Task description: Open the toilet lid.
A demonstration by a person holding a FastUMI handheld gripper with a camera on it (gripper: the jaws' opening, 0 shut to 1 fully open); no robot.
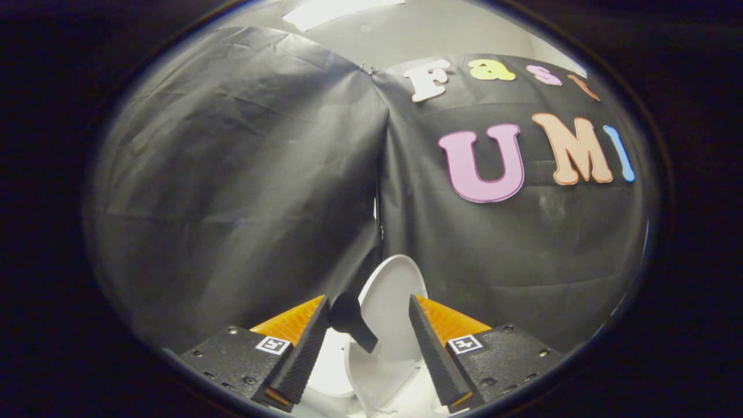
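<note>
The toilet lid (390, 302) is standing raised, its white oval face tilting up and back toward the black cloth wall (244, 174) behind it, with its lower hinged end meeting the white toilet body (325, 371) down between the fingers. A black handle (352, 321), a rounded knob on a short stem, is jutting out from the lid's face on the left side. The gripper (368, 342) is sitting released: its two ribbed black fingers (305, 348) are spread wide, the lid and its handle lying in the gap between them, and neither pad seems to be pressing on anything. The left finger's tip is just beside the knob; whether it is touching is hard to tell.

Judging from how upright the lid is sitting, the opening is looking nearly or fully done. To finish well, the person should be checking that the lid is leaning past its balance point and resting against its stop or the wall, so it is not dropping shut once left alone. The fingers should be drawing straight back, staying open and keeping clear of the knob, since snagging it could be tugging the lid forward again.
</note>
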